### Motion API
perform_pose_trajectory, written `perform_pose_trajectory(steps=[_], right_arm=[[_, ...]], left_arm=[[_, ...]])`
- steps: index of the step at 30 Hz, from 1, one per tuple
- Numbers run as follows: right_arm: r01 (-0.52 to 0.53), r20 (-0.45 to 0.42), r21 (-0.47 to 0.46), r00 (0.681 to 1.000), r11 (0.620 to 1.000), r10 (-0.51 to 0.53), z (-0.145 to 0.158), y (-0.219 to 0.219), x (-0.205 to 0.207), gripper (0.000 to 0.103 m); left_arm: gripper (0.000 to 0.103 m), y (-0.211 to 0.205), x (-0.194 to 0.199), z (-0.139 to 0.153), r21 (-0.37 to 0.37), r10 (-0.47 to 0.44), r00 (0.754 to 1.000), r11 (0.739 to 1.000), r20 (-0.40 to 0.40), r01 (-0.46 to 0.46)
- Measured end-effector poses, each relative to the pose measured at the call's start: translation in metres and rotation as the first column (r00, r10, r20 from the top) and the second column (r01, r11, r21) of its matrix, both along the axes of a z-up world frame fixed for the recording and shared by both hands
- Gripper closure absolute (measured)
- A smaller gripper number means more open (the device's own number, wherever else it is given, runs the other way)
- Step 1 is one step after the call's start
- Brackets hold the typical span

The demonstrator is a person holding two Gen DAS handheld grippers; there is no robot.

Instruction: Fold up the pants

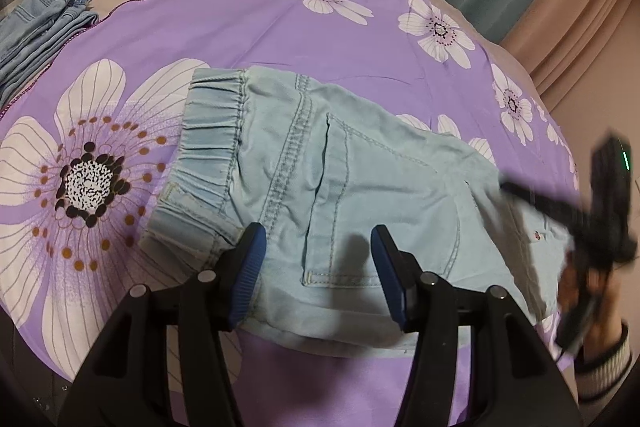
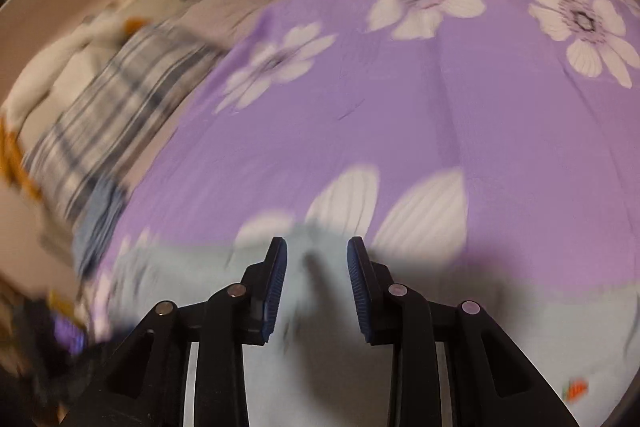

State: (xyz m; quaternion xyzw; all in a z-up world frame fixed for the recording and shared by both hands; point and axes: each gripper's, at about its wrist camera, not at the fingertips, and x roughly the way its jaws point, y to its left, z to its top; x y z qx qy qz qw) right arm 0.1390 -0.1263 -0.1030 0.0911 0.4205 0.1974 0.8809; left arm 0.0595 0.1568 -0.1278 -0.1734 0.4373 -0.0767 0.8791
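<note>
Pale denim pants (image 1: 340, 195) lie folded into a compact bundle near the middle of the bed (image 1: 248, 27), seemingly almost finished, with left tool (image 1: 318, 275) and right tool (image 2: 317, 283) both spread apart, empty, above them.

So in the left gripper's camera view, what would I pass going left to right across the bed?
Folded darker jeans → big white flower print → light blue pants → right gripper, blurred at the pants' right end.
</note>
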Motion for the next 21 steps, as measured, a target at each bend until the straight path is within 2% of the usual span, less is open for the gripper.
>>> perform_pose_trajectory(steps=[4, 6, 7, 10, 12, 14, 17, 21], right_arm=[[-0.079, -0.055, -0.15, 0.996, 0.985, 0.072, -0.034, 0.004, -0.065, 0.072], [-0.093, 0.005, -0.181, 0.995, 0.979, 0.095, -0.036, 0.004, -0.096, 0.069], [-0.11, 0.01, -0.182, 0.993, 0.977, 0.114, -0.036, 0.0, -0.11, 0.064], [-0.102, -0.025, -0.084, 0.995, 0.991, 0.1, -0.029, -0.029, -0.131, 0.063], [-0.039, -0.037, -0.013, 0.999, 0.999, 0.038, -0.022, -0.058, -0.136, 0.063], [0.062, -0.011, 0.052, 0.998, 0.997, -0.061, -0.013, -0.095, -0.142, 0.061], [0.189, 0.005, 0.134, 0.981, 0.973, -0.192, -0.011, -0.13, -0.14, 0.059], [0.257, -0.047, 0.295, 0.966, 0.92, -0.255, -0.03, -0.151, -0.13, 0.059]], left_arm=[[0.048, -0.004, 0.0, 0.0, 0.016, 0.011, 1.0, 1.0, -0.005, -0.011], [0.048, -0.006, 0.0, 0.001, 0.022, 0.019, 1.0, 1.0, -0.022, -0.019], [0.048, -0.007, 0.0, 0.002, 0.029, 0.023, 0.999, 0.999, -0.029, -0.022], [0.048, -0.014, -0.005, 0.009, 0.067, 0.033, 0.999, 0.997, -0.042, -0.03], [0.048, -0.022, -0.012, 0.015, 0.078, 0.024, 0.999, 0.997, -0.032, -0.021], [0.048, -0.037, -0.02, 0.024, 0.074, -0.009, 1.0, 0.997, -0.008, 0.009], [0.046, -0.068, -0.023, 0.029, 0.055, -0.094, 0.996, 0.994, 0.004, 0.094], [0.046, -0.117, -0.016, 0.017, 0.035, -0.208, 0.977, 0.977, -0.036, 0.21]])
